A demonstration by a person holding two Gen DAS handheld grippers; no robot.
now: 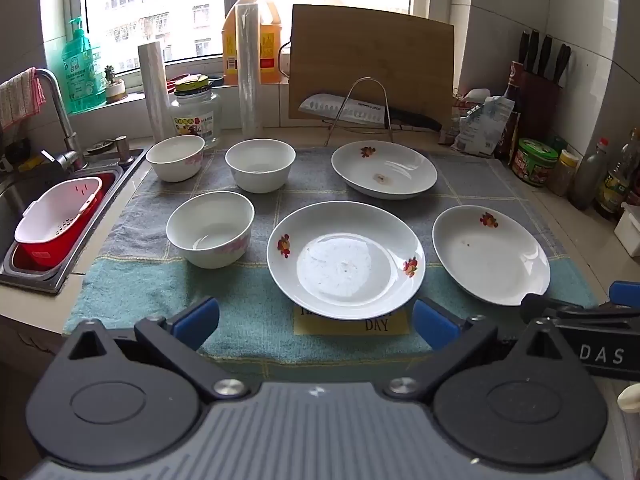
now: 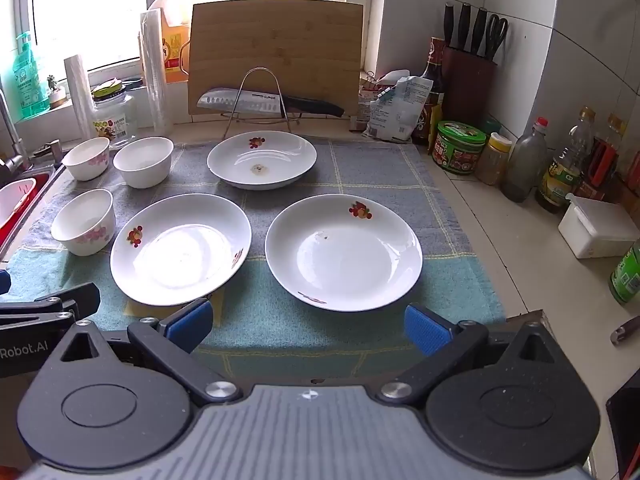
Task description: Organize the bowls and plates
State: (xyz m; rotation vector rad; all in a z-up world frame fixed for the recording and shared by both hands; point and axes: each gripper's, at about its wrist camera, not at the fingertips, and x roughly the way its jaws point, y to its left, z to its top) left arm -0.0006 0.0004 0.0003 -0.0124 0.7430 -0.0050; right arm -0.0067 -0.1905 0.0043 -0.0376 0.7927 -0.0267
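Both tools spread wide, empty: left tool (image 1: 316, 320), right tool (image 2: 308, 324). Three plates (image 2: 344, 252), three bowls (image 1: 210, 229) separate on desk towel (image 1: 248, 320). Pinch nearest plate rim, lift level, stack.

"SUPOR" on knife (image 2: 256, 103); "DAY" on towel label (image 1: 376, 325).

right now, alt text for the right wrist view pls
Three white plates and three white bowls sit apart, unstacked, on a towel on a kitchen counter. The open, empty right gripper hovers at the near edge, facing a cutting board and window.
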